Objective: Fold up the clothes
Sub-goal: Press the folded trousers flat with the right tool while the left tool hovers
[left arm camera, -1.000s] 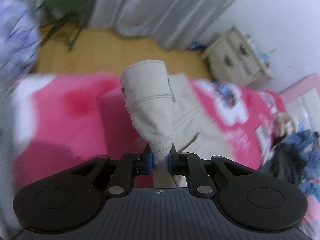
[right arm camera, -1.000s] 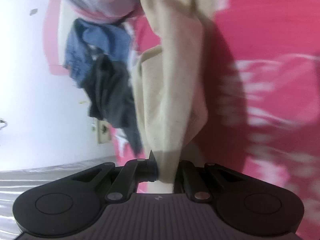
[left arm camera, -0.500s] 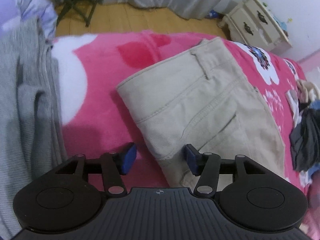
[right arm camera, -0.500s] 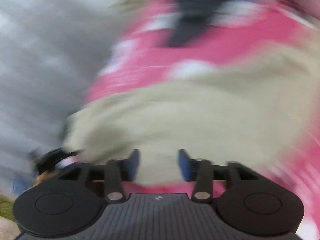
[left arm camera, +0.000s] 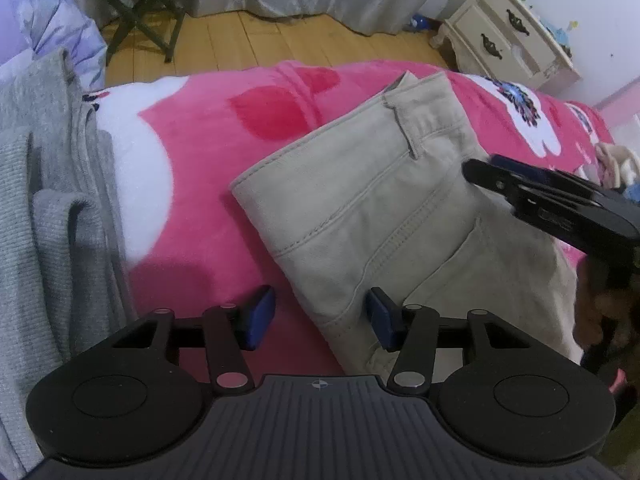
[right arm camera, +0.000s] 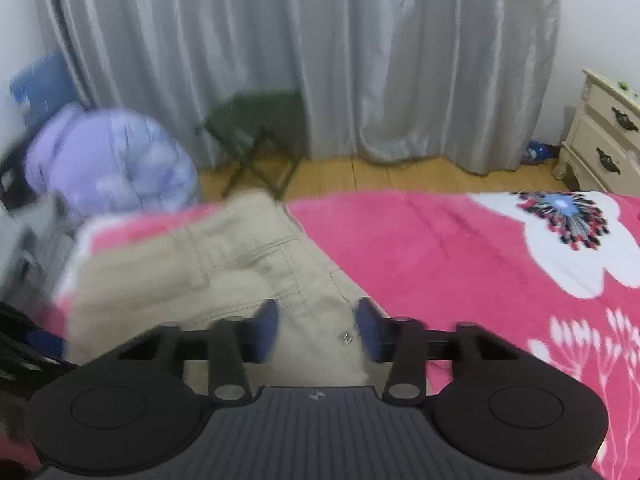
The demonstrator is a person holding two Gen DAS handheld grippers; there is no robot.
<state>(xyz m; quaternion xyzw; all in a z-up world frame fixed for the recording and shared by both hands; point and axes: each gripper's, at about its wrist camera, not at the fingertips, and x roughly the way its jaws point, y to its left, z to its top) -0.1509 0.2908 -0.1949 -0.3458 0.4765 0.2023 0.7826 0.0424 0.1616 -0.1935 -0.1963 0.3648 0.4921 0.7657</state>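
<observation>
Beige trousers (left arm camera: 380, 216) lie folded on the pink flowered blanket (left arm camera: 208, 148), waistband towards the far edge. My left gripper (left arm camera: 320, 316) is open just above the near corner of the trousers; the cloth's edge lies between its blue pads without being pinched. My right gripper (left arm camera: 486, 168) reaches in from the right over the trousers' waistband side. In the right wrist view the right gripper (right arm camera: 316, 328) hovers over the trousers (right arm camera: 220, 272); its jaws are closing, with cloth below them but not pressed by the pads.
A grey knit garment (left arm camera: 40, 220) lies at the blanket's left. A lilac quilt (right arm camera: 108, 160), a dark folding stool (left arm camera: 140, 12), grey curtains (right arm camera: 320, 60) and a cream nightstand (left arm camera: 504, 36) stand beyond the bed on the wooden floor (left arm camera: 280, 44).
Both grippers let go of the beige trousers, which went from hanging to lying folded on the blanket. The right gripper swung round and rolled to face the curtains, its jaws narrower than half a second ago.
</observation>
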